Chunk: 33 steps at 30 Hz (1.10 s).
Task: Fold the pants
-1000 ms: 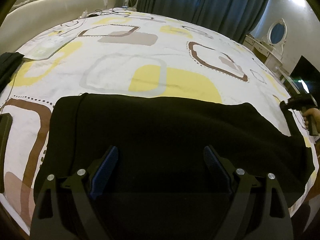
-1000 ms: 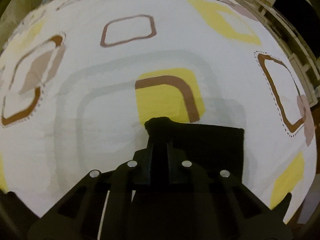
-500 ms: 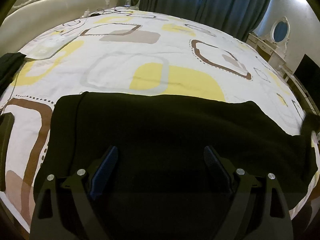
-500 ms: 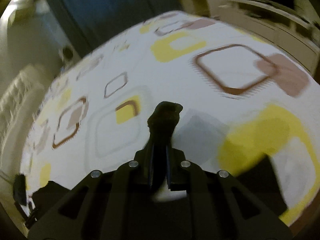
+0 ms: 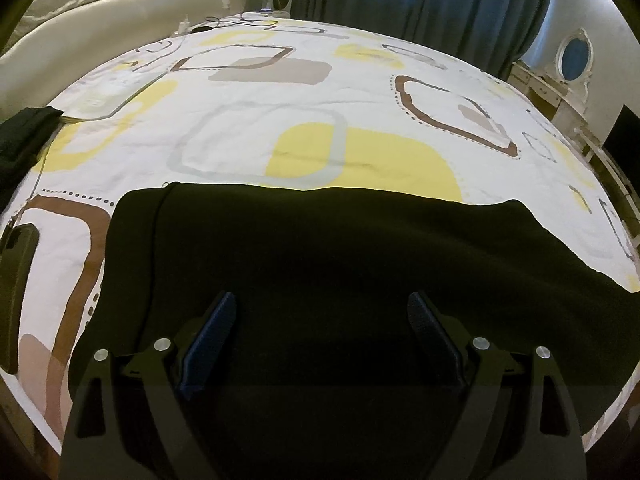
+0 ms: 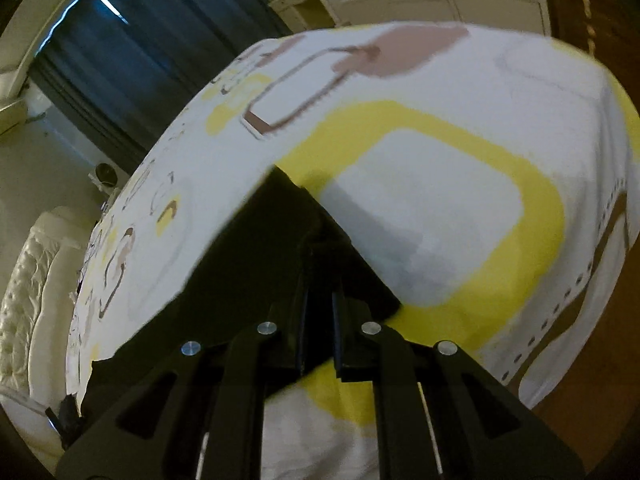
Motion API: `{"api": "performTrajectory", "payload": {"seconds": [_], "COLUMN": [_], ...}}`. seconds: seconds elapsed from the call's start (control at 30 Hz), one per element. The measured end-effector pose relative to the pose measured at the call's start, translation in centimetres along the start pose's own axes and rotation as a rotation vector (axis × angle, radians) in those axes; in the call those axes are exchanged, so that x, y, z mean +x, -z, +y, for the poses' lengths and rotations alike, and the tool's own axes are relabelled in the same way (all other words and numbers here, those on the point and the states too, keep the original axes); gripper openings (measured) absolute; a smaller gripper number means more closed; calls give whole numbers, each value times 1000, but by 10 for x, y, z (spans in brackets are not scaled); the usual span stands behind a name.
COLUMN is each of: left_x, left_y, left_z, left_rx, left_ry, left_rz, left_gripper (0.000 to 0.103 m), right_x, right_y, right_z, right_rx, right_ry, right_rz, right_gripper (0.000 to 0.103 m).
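The black pants [image 5: 320,264] lie flat across the near part of the patterned bed sheet [image 5: 304,92]. My left gripper [image 5: 320,320] is open, its blue-padded fingers [image 5: 212,332] hovering over the pants and holding nothing. In the right wrist view my right gripper [image 6: 318,276] is shut on a corner of the pants [image 6: 256,264], and the cloth stretches away to the lower left over the sheet [image 6: 440,184].
A cream headboard [image 5: 100,40] stands at the far left. Dark objects [image 5: 20,136] lie at the bed's left edge. Blue curtains [image 5: 420,4] hang behind, and a white dresser with an oval mirror [image 5: 574,60] is at the right. Cables [image 5: 224,24] lie at the far edge.
My right gripper has swung with the pants corner, dragging the cloth, and its view has rotated toward the bed's edge. The left gripper stayed open above the pants.
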State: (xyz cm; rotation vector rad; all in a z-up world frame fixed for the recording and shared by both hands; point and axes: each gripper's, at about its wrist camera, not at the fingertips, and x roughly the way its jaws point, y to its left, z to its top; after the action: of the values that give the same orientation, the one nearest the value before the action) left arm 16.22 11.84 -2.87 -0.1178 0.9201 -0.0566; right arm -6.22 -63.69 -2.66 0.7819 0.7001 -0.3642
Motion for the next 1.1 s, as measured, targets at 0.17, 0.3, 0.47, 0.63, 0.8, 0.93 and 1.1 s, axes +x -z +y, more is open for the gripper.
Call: {"api": "performTrajectory", "payload": {"seconds": [0.17, 0.3, 0.47, 0.63, 0.8, 0.93, 1.1], "left_x": [0, -1, -3, -4, -6, -6, -8], "left_y": [1, 2, 5, 6, 8, 8, 8], "left_z": [0, 0, 3, 3, 6, 6, 7], "left_rx": [-2, 1, -10, -12, -22, -28, -39], "left_ry": [3, 3, 21, 26, 43, 45, 54], "left_rz": [-1, -9, -29, -42, -52, -58, -66], "left_gripper": [87, 87, 87, 87, 87, 87, 87], "right_x": [1, -5, -19, 3, 13, 16, 2], "right_y": [11, 16, 26, 25, 26, 23, 19], "right_z": [-14, -24, -24, -25, -31, -27, -22], "right_rx": [50, 118, 151, 201, 269, 238, 162], "right_ry": [-31, -84, -81, -133, -203, -214, -136], "right_rz": [-3, -10, -54, -28, -80, -76, -154], "right_gripper": [10, 17, 51, 51, 56, 17, 12]}}
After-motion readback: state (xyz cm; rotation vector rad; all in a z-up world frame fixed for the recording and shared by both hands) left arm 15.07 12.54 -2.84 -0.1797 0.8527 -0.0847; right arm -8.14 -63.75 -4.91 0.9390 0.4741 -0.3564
